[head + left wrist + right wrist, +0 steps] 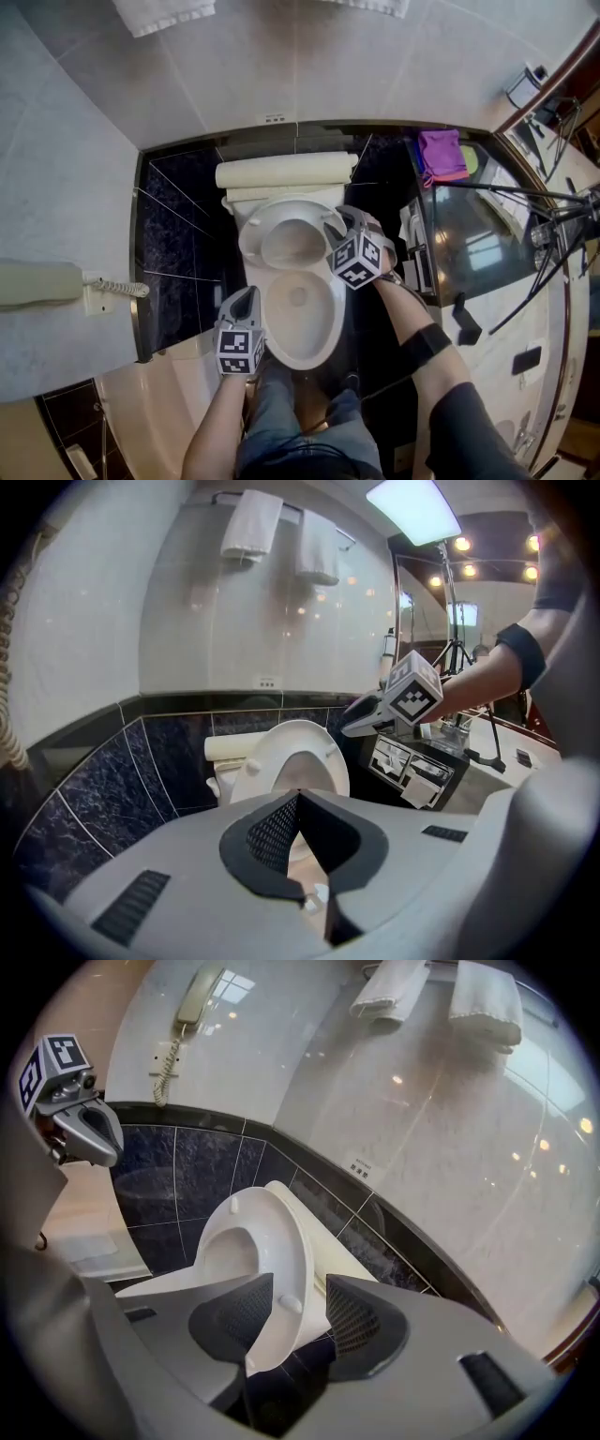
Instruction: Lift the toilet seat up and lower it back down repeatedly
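At the front of the white ceramic toilet bowl (302,323), the left gripper (298,801) hovers, fingers clenched on nothing. At the bowl's back right, the right gripper (298,1284) has its fingers released astride the edge of the white plastic toilet seat (255,1241), which stands raised. Lowering seems next: clench that edge and swing it forward gently. The hinge is hidden behind the seat.

Left gripper (246,295): grey shell, black-white marker cube (240,352)
Right gripper (345,217): same
Right forearm: black band (427,344)
Legs: blue jeans (281,412)
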